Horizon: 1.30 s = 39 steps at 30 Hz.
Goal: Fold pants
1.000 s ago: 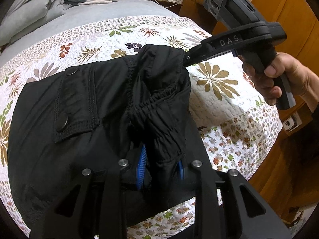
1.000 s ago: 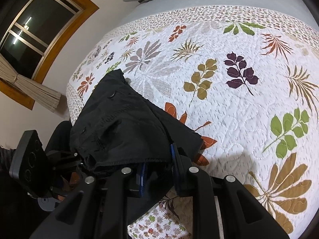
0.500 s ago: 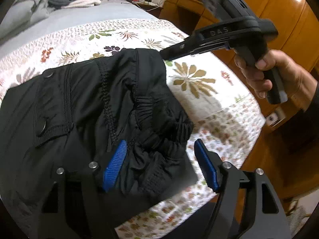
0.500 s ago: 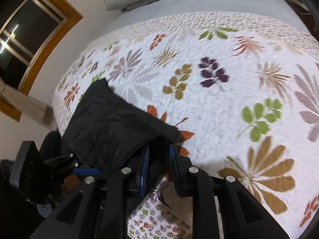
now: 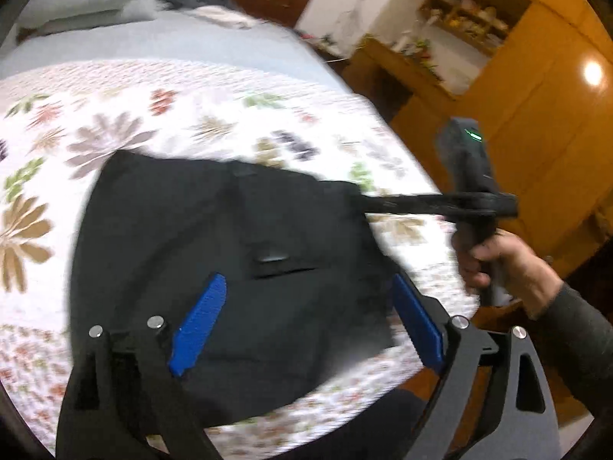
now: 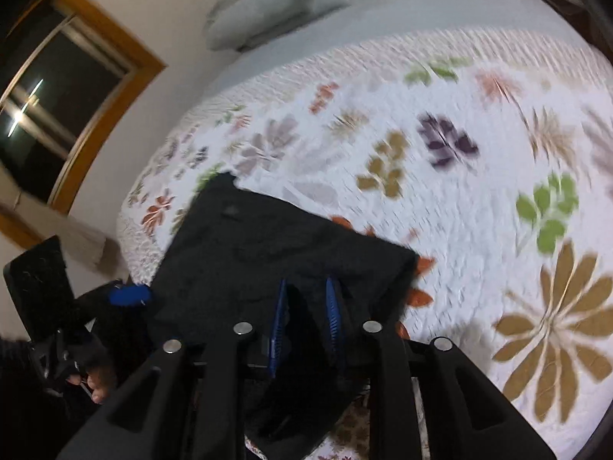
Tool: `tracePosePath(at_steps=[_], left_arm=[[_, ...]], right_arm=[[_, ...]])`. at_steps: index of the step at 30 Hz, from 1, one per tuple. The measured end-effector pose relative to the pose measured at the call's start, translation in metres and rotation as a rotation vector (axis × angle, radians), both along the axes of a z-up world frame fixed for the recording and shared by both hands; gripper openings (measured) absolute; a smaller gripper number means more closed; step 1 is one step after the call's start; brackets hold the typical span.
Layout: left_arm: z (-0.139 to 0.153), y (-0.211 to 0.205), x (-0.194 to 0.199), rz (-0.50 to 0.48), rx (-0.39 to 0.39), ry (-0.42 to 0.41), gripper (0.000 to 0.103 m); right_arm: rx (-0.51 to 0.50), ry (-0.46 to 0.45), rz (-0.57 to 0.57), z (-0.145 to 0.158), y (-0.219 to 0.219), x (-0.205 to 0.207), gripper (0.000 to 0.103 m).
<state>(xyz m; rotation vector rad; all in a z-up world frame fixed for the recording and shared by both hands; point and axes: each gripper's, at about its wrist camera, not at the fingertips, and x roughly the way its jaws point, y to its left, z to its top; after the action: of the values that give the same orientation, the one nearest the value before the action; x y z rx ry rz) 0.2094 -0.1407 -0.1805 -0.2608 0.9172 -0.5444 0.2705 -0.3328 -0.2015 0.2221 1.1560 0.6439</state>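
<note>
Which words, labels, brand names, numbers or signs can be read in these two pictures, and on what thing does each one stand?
None can be read.
Right hand-held gripper: any lettering on its black arm is blurred away by motion; only a green light shows on its body.
Black pants: no label or print shows.
Flowered bedspread: pattern only, no text.
Shelf in the background: the things on it are too small and blurred to read.

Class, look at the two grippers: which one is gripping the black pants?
The right gripper: its jaws pinch a fold of the black pants. The left gripper is opening, its pads clear of the cloth.
</note>
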Motion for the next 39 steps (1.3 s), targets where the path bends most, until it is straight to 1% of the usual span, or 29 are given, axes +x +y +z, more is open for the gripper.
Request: tracePosePath(at_steps=[2,4,7,9,12,13,14,15,16,18,20,21,22,23,24,25,28,30,33,36,39], left_arm=[[-0.014,0.014,0.008,0.031,0.013,0.048,0.088],[-0.021,0.024,0.013,0.047,0.013,0.069,0.088],[-0.028,0.035,0.014,0.036,0.020,0.070,0.088],[-0.032,0.032,0.015,0.015,0.043,0.065,0.088],[-0.033,0.029,0.013,-0.012,0.077,0.047,0.089],[-0.034,0.029,0.013,-0.017,0.082,0.045,0.089],[-0.035,0.029,0.013,-0.024,0.084,0.045,0.090],[-0.036,0.030,0.012,-0.027,0.084,0.047,0.090],[-0.037,0.032,0.012,-0.030,0.071,0.056,0.090],[-0.037,0.035,0.012,-0.032,0.043,0.077,0.090],[-0.028,0.044,0.013,-0.013,0.017,0.092,0.090],[-0.021,0.051,0.013,-0.003,-0.004,0.087,0.090],[-0.007,0.065,0.013,0.018,-0.038,0.063,0.090],[0.001,0.074,0.014,0.034,-0.050,0.049,0.090],[0.009,0.085,0.015,0.056,-0.063,0.034,0.090],[0.016,0.099,0.018,0.087,-0.081,0.025,0.091],[0.019,0.131,0.027,0.156,-0.123,0.059,0.091],[0.014,0.141,0.030,0.174,-0.106,0.084,0.091],[0.000,0.147,0.031,0.165,-0.061,0.130,0.091],[-0.011,0.154,0.028,0.157,-0.033,0.149,0.091],[-0.020,0.160,0.031,0.154,-0.028,0.162,0.091]], right_arm=[[0.030,-0.005,-0.033,0.003,-0.007,-0.009,0.022],[0.084,-0.042,-0.069,0.018,-0.015,-0.027,0.024],[0.134,-0.091,-0.115,0.039,-0.019,-0.062,0.025],[0.163,-0.106,-0.111,0.046,-0.010,-0.081,0.025],[0.154,-0.103,-0.091,0.039,0.012,-0.103,0.025],[0.144,-0.072,-0.103,0.028,0.017,-0.106,0.025],[0.116,-0.047,-0.119,0.017,0.018,-0.109,0.025],[0.066,-0.034,-0.138,0.007,0.018,-0.111,0.023],[0.040,-0.022,-0.157,-0.005,0.015,-0.114,0.018],[0.087,0.025,-0.205,-0.021,0.005,-0.119,0.016],[0.087,0.027,-0.222,-0.017,0.001,-0.125,0.015],[0.090,0.025,-0.225,-0.011,0.000,-0.129,0.018],[0.102,0.015,-0.229,-0.003,-0.001,-0.133,0.022],[0.099,-0.006,-0.237,0.006,-0.002,-0.136,0.026],[0.096,-0.021,-0.244,0.012,-0.004,-0.138,0.032],[0.112,-0.036,-0.249,0.019,-0.004,-0.139,0.032],[0.145,-0.068,-0.254,0.030,0.008,-0.132,0.033],[0.152,-0.080,-0.256,0.031,0.019,-0.123,0.033],[0.151,-0.077,-0.284,0.026,0.033,-0.096,0.033],[0.156,-0.044,-0.336,0.014,0.032,-0.054,0.033],[0.135,0.037,-0.365,-0.011,0.026,-0.027,0.028]])
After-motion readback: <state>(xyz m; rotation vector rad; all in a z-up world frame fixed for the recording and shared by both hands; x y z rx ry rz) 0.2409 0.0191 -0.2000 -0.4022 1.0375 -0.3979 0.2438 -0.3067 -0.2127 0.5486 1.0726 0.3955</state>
